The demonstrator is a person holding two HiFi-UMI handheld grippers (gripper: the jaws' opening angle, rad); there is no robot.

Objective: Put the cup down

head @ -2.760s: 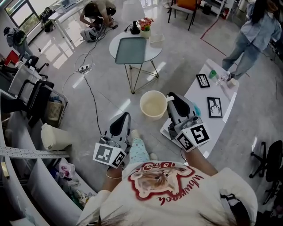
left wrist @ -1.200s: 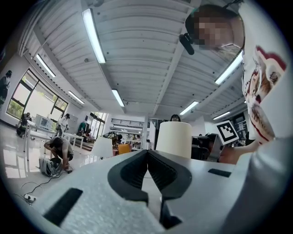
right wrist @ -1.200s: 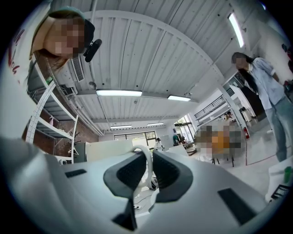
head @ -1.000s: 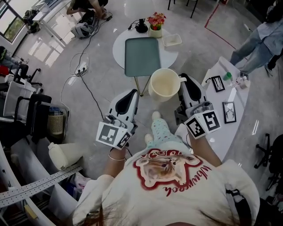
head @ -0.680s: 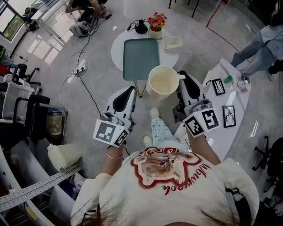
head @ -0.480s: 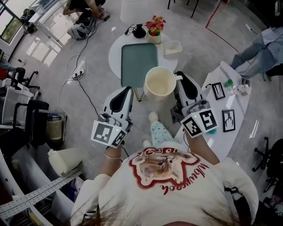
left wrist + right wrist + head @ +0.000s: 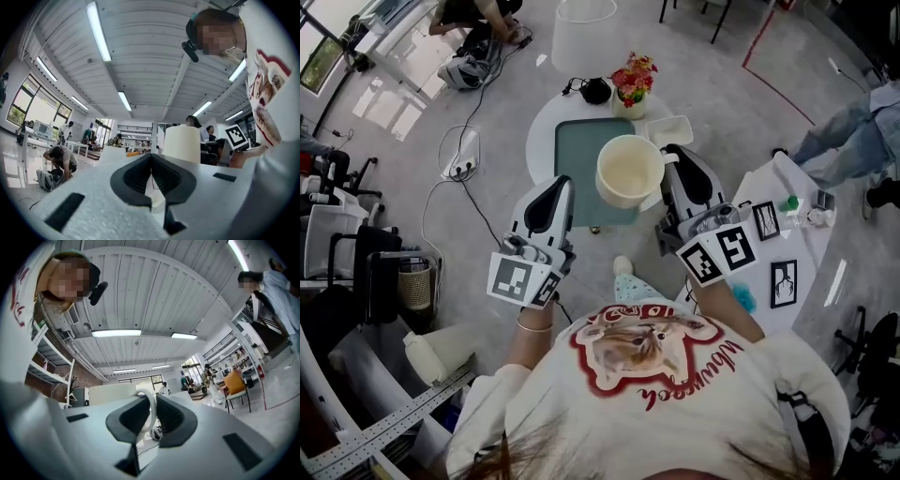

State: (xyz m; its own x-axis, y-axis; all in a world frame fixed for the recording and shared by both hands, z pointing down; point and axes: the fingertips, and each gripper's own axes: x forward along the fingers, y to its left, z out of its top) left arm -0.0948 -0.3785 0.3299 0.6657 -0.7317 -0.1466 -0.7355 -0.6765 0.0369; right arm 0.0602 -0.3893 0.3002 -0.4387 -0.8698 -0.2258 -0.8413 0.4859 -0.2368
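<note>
Flowers (image 7: 633, 80): standing at the round table's (image 7: 540, 131) far edge.
White dish (image 7: 671, 129): lying just beside the flowers.
Picture frames (image 7: 766, 219): lying on the white side table (image 7: 811, 239).

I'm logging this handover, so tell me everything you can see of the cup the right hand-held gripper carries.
The cup is large, cream and plastic-looking, with a round rim and a thin white loop handle. It is upright and looks empty. The right hand-held gripper is shut on the handle; nothing else touches it. In the head view it hangs over the grey-green tray on the round white table.
</note>
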